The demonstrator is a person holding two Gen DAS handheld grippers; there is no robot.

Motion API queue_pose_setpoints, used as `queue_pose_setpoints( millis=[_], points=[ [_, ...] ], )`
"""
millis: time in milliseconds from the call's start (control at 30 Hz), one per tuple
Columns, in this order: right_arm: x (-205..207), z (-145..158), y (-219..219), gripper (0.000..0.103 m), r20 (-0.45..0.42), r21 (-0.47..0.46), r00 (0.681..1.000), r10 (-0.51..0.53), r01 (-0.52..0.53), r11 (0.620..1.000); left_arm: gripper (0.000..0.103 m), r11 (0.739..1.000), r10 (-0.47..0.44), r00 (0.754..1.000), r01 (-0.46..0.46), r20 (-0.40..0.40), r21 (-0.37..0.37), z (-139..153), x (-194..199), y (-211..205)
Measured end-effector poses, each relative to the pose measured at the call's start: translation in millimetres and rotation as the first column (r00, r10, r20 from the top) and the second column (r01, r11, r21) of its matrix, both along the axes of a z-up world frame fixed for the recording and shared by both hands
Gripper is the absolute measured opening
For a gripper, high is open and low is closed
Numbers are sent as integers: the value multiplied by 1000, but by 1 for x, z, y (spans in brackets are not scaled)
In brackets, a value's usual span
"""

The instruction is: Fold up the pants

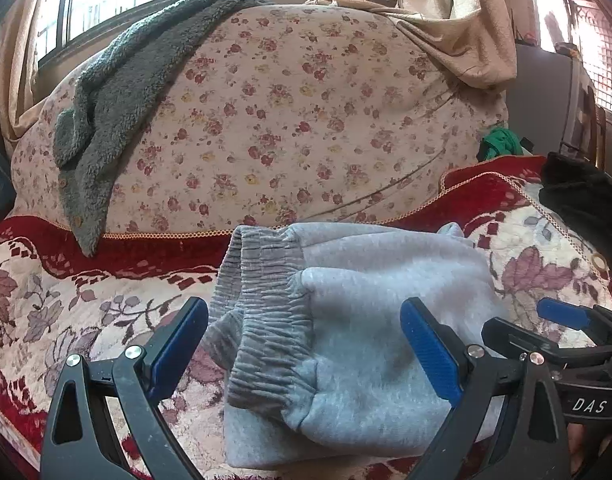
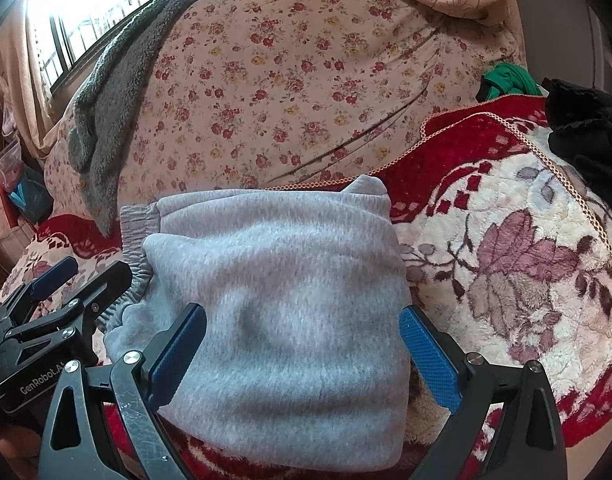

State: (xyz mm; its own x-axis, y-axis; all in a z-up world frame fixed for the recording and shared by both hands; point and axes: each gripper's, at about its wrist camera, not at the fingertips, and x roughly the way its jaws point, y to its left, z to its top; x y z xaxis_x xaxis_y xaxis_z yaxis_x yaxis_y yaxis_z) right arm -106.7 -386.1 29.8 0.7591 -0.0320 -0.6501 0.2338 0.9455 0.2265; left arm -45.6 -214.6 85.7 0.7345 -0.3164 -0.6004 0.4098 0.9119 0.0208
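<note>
The grey pants lie in a compact folded bundle on the red and cream flowered blanket, toward its far edge where the red border runs, with the gathered waistband stacked at the left side of the bundle. Judging by that tidy, layered shape, the folding looks nearly or wholly done; perhaps only a last smoothing or squaring is left. The left gripper hovers over the waistband end with its fingers spread wide and nothing between them, and the right gripper sits over the plain end, fingers likewise spread and empty. Behind the blanket rises a floral-covered cushion with a grey fleece garment draped over it; a black cloth and something green lie by the blanket's far right corner. None of these crowd the bundle.
</note>
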Motion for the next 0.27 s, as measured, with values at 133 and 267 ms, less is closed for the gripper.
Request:
queue_pose_setpoints(
  millis=[133,267],
  points=[
    [0,0,0,100,-3,2,1000,-1,1,1000,97,1000,-4,1000,4,16,-11,1,-2,0],
    [0,1,1,100,0,0,1000,-5,5,1000,97,1000,-14,1000,15,17,-12,2,-2,1]
  ],
)
